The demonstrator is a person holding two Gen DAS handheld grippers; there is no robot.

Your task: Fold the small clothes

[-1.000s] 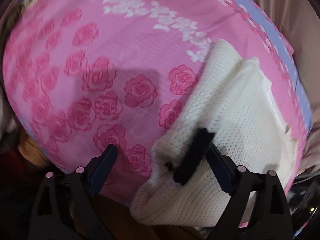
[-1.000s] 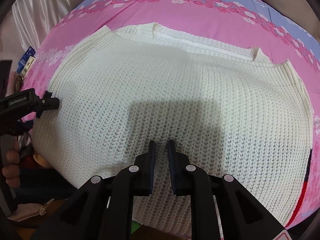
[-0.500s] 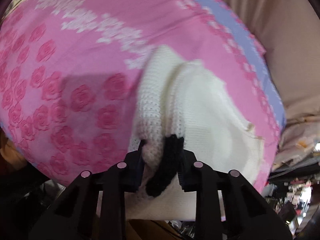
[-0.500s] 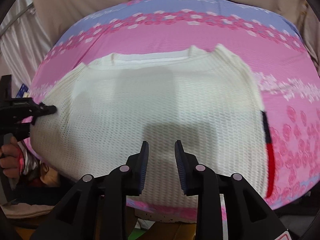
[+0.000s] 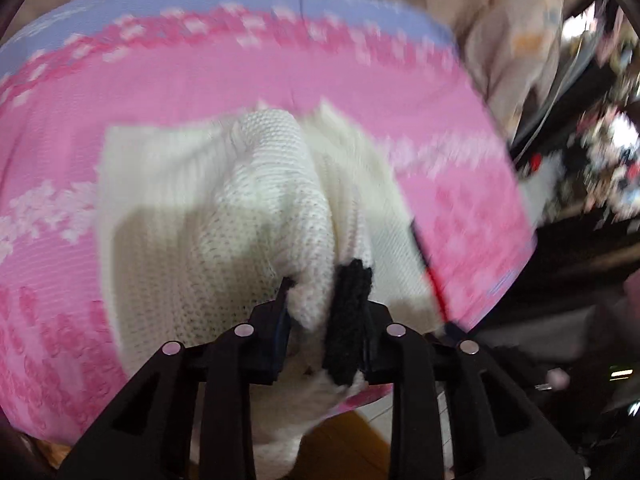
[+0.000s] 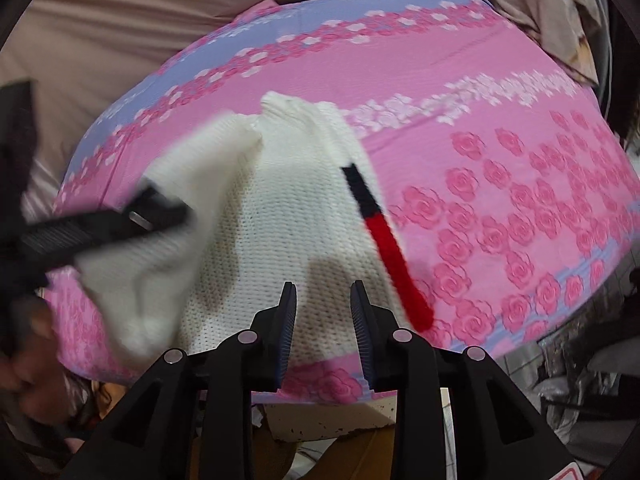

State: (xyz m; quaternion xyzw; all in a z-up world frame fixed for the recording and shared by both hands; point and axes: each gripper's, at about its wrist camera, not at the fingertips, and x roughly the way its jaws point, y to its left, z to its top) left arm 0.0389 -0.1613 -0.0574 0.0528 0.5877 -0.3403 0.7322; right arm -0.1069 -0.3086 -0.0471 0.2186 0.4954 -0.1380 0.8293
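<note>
1 white knit sweater (image 5: 224, 216) pinched at black cuff (image 5: 350, 320) by left gripper (image 5: 324, 316); fabric lifted ahead. Right gripper (image 6: 324, 320) spread, nothing held, 1 pink floral sheet (image 6: 500, 184) beneath.

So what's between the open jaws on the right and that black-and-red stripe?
Only white sweater knit, shown in the right wrist view, between the right gripper and the stripe.

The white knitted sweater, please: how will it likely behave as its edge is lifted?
The white knitted sweater looks floppy, sagging in folds from the left gripper. It probably drags rather than slides on the pink rose-printed sheet. Its loose knit may stretch.
</note>
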